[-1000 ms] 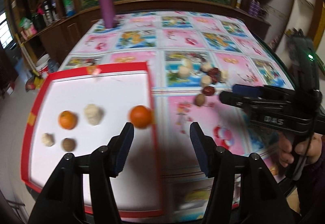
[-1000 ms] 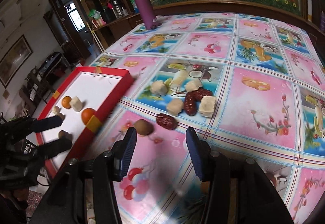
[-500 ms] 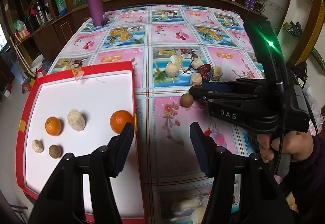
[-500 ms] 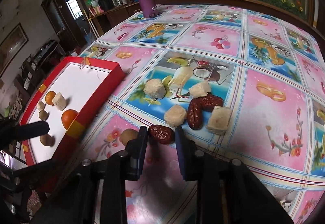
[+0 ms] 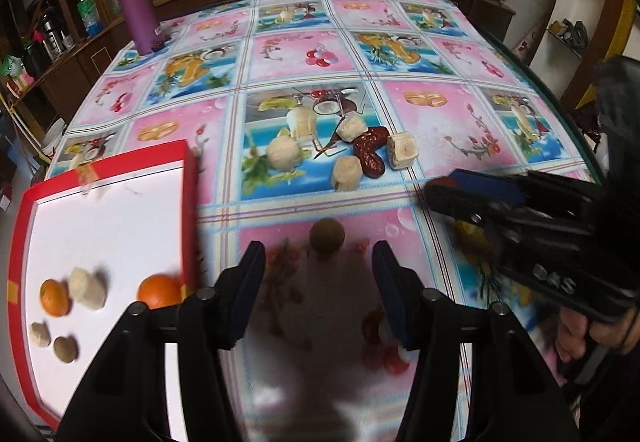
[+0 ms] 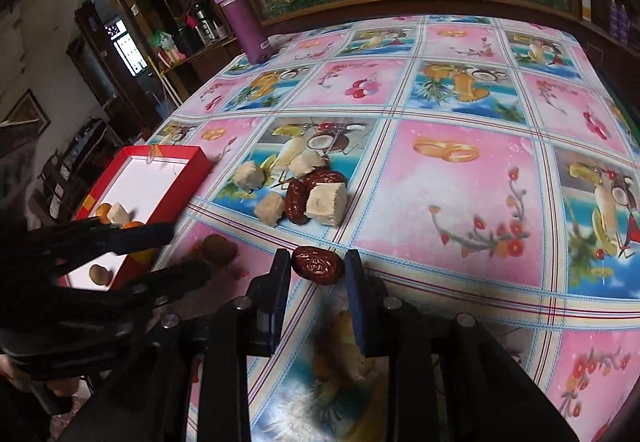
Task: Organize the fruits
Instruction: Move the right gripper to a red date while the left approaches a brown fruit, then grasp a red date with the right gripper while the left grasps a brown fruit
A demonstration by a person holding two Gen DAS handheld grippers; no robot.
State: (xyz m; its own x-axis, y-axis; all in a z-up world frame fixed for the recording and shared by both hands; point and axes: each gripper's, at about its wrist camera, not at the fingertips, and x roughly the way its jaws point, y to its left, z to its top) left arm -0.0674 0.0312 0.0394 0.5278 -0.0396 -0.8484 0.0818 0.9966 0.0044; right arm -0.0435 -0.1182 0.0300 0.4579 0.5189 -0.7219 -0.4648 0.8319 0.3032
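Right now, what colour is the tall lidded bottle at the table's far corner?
Purple, with a lighter lid; the tall lidded bottle shows best in the left wrist view.

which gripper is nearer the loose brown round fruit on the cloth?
Left. The left gripper, jaws closing, frames the brown round fruit just ahead of its fingertips. The right gripper is off to one side, shut on a red date.

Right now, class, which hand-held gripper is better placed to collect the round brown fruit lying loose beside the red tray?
The left hand-held gripper: the brown fruit lies just beyond its closing, empty fingertips. The right hand-held gripper already clamps a red date.
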